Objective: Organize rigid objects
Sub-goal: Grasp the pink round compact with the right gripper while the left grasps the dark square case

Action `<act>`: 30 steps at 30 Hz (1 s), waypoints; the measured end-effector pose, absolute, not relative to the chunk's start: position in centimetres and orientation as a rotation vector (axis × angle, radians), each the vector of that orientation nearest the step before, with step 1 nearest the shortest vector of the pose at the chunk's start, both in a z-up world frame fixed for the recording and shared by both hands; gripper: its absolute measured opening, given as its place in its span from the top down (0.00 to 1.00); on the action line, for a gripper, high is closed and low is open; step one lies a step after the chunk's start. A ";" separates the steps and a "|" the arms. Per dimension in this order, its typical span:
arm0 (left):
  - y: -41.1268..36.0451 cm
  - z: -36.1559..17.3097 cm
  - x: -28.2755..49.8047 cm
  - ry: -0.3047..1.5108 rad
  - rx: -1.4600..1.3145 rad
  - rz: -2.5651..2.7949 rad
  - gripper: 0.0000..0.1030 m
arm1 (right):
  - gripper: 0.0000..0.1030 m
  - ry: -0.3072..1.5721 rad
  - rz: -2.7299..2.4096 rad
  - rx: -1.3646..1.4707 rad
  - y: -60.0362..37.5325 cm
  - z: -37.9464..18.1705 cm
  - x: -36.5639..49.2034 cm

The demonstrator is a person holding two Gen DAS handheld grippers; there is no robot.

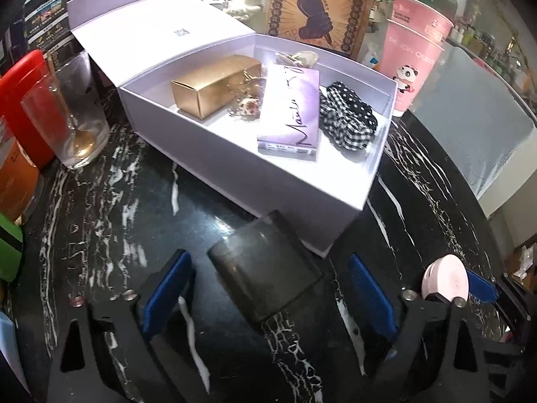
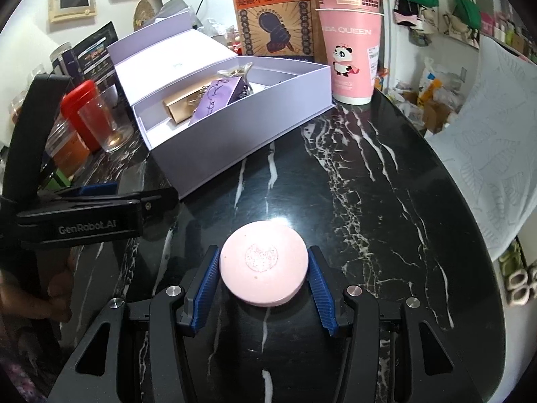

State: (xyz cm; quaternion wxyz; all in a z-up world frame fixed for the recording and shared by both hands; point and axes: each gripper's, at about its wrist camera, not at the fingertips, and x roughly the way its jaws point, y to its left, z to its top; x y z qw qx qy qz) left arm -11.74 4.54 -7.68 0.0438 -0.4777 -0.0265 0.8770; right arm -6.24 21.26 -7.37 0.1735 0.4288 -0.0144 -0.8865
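Observation:
A dark smoky square case (image 1: pixel 265 272) lies flat on the black marble table (image 1: pixel 110 208), just in front of the open lavender box (image 1: pixel 235 171). My left gripper (image 1: pixel 268 290) straddles the case, open, with a gap at each blue pad. My right gripper (image 2: pixel 263 268) is shut on a pink round compact (image 2: pixel 263 263), held just above the table. The same pink round compact (image 1: pixel 446 280) shows at the lower right of the left wrist view. The box holds a gold carton (image 1: pixel 214 85), a purple carton (image 1: pixel 292 110) and black-and-white scrunchies (image 1: pixel 349 117).
A glass with a gold spoon (image 1: pixel 74 117) and a red-lidded jar (image 1: pixel 30 100) stand left of the box. Stacked pink paper cups (image 2: pixel 352 50) and a brown paper bag (image 2: pixel 272 10) stand behind it. The table's curved edge (image 2: pixel 470 235) runs along the right.

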 end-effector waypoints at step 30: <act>2.6 -7.3 -5.8 0.019 -1.336 2.467 0.42 | 0.50 0.030 -2.488 1.193 19.2 -7.3 -3.8</act>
